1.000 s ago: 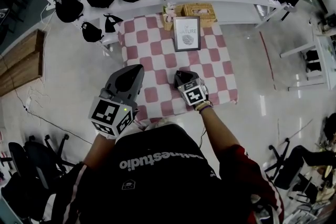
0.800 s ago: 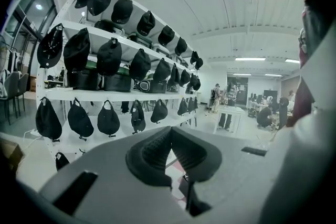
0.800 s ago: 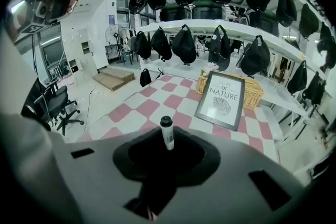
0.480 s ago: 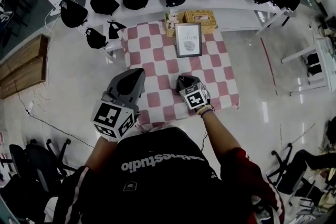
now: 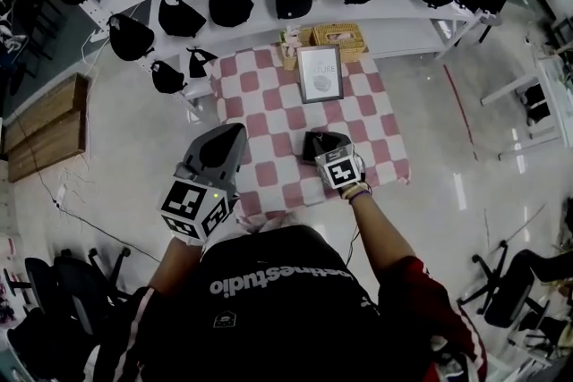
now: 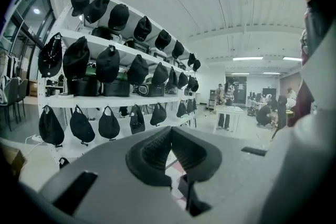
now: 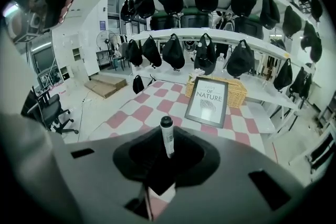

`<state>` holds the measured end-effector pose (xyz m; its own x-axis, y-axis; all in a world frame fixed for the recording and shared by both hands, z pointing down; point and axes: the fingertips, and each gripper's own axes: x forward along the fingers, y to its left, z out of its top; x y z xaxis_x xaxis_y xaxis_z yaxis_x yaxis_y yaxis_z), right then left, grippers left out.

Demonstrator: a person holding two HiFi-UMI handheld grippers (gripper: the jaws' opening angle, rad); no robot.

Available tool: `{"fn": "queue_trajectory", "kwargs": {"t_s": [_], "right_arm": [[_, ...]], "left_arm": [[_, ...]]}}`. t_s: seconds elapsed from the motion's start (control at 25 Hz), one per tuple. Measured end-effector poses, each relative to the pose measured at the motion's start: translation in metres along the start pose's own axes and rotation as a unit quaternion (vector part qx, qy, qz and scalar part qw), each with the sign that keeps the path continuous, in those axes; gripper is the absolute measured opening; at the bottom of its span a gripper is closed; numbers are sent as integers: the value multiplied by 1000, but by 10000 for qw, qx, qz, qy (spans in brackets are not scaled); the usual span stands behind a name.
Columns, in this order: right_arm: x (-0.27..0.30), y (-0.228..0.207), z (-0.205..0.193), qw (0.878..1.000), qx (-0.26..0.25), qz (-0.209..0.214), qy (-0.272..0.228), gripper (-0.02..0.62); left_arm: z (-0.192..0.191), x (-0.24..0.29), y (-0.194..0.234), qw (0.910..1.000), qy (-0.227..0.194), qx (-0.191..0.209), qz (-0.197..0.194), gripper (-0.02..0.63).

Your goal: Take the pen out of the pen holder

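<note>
A white pen with a black cap stands upright between the jaws of my right gripper, which is shut on its lower part. In the head view the right gripper hangs over the near half of the pink-and-white checkered table, pointing steeply down. The pen holder cannot be made out under the gripper. My left gripper hovers at the table's near left corner. In the left gripper view the left gripper has its pads together with nothing between them and faces the shelves.
A framed "NATURE" picture leans at the table's far side, in front of a wicker basket. White shelves hung with several black caps and bags run behind the table. Office chairs stand on the floor at the right.
The right gripper has lifted slightly over the table with the pen in it. The left gripper has kept its place; the head view has drifted a little.
</note>
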<state>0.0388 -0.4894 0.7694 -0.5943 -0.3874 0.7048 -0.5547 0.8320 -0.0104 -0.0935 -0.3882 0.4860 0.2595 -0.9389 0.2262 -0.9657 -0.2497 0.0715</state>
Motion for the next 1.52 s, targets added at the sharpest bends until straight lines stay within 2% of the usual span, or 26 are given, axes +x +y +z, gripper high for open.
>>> {"fn": "queue_trajectory", "kwargs": {"t_s": [0.28, 0.6, 0.96, 1.24, 1.52], "right_arm": [[-19, -12, 11, 9986, 437, -180, -221, 75], [-44, -14, 36, 9937, 881, -476, -498, 74], [-85, 0, 78, 9887, 970, -806, -809, 74], [-114, 12, 94, 9847, 1064, -1017, -929, 74], [-158, 29, 108, 9755, 1228, -1244, -1332, 74]], "left_arm": [[5, -1, -2, 9999, 10, 0, -138, 5], [13, -3, -2, 9987, -26, 117, -489, 5], [38, -4, 7, 9958, -316, 145, -847, 5], [42, -2, 9, 9934, -426, 86, -1066, 5], [46, -11, 3, 9902, -632, 13, -1249, 5]]}}
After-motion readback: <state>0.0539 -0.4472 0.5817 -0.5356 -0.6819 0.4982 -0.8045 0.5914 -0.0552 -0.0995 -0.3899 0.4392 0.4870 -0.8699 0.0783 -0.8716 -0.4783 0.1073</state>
